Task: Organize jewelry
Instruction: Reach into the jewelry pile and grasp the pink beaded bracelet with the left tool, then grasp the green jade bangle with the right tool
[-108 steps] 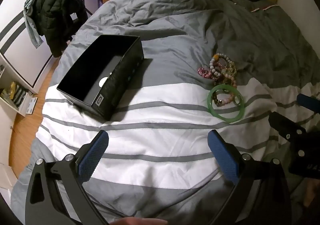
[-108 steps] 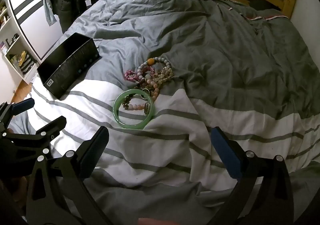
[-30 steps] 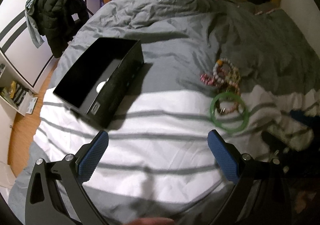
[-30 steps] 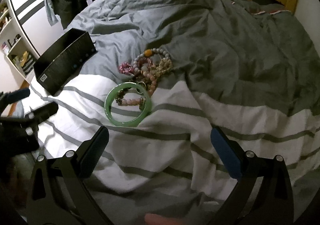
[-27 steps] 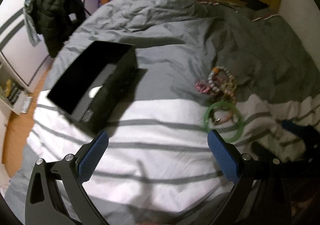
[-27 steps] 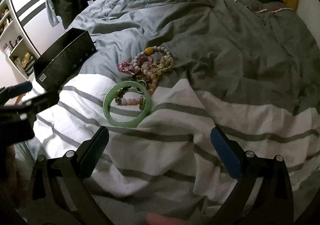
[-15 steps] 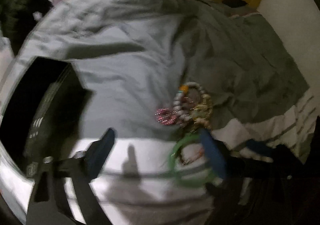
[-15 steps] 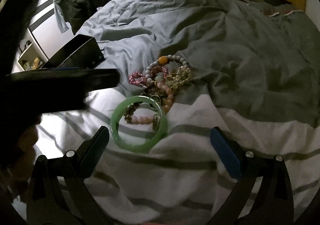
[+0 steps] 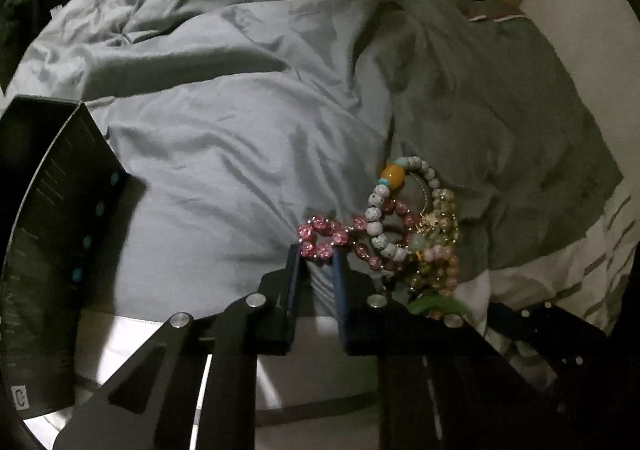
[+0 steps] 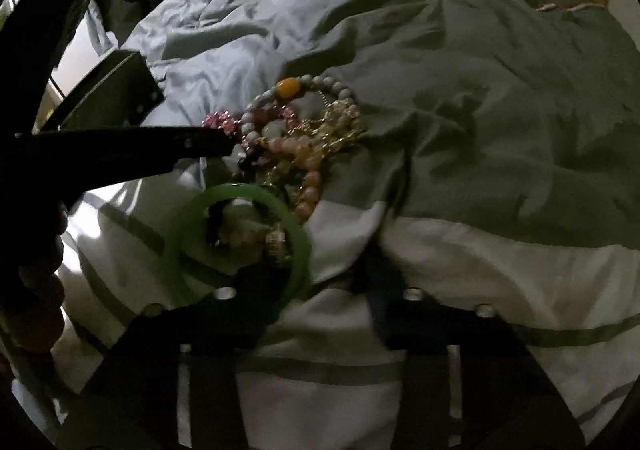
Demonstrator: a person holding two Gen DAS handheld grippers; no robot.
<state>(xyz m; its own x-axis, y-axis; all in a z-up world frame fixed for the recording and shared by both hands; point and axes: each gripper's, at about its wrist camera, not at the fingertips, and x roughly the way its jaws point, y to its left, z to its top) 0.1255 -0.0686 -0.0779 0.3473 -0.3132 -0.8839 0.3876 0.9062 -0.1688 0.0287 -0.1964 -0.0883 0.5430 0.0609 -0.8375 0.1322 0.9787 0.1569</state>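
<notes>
The left gripper (image 9: 316,256) is matte black, with flat angular linkage arms that widen toward six o'clock and carry round silver screw heads at the joints. Its two fingers (image 9: 339,282) are narrow and faced with dark blue pads. The right gripper (image 10: 320,282) is built alike, black with silver screws and blue-padded fingers (image 10: 376,306), though blur softens its edges. At nine o'clock in the right wrist view, what seems to be bare skin of the left hand (image 10: 38,286) shows dimly.
</notes>
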